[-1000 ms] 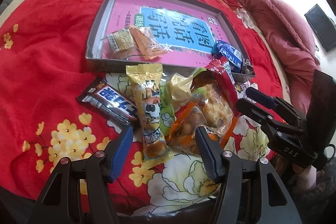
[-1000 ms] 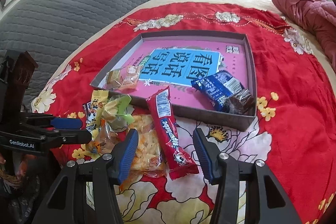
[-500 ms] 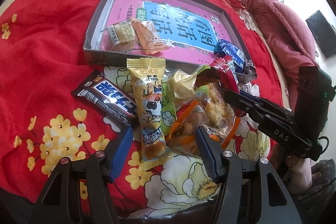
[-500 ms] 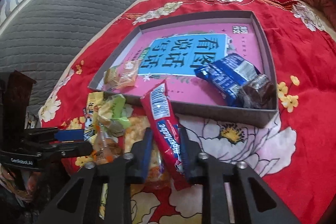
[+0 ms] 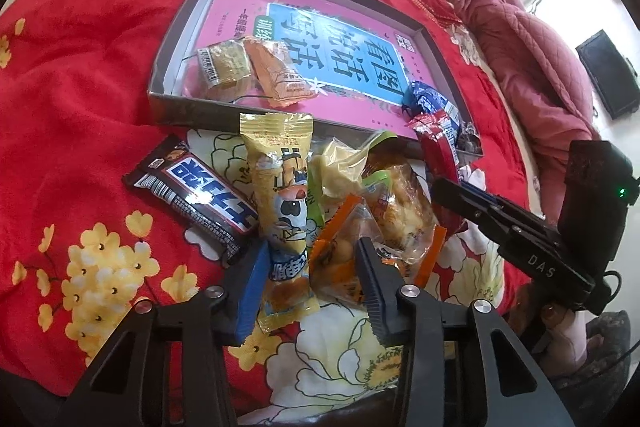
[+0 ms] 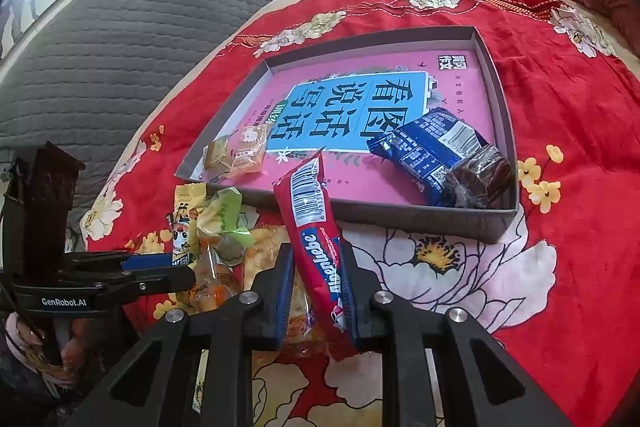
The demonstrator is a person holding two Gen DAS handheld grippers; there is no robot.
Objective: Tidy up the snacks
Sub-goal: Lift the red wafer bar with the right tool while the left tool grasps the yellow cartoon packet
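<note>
The red snack packet (image 6: 316, 247) lies lengthwise away from the right tool (image 6: 316, 301), its barcoded end tipped up over the near wall of the grey tray (image 6: 416, 217). That tool's blue pads pinch its lower end. The left tool (image 5: 310, 287) is spread around the yellow packet (image 5: 280, 195) in the pile on the bed; pad contact is unclear.

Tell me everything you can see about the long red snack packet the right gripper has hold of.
The red snack packet is a long, narrow, glossy plastic wrapper with white lettering, a blue band and a white barcode panel near its far end. The right gripper is shut on its lower part, a finger pressing each side. It tilts up and away, its crimped top end reaching over the near wall of the grey tray. Below it lies the snack pile on the red cloth.
</note>
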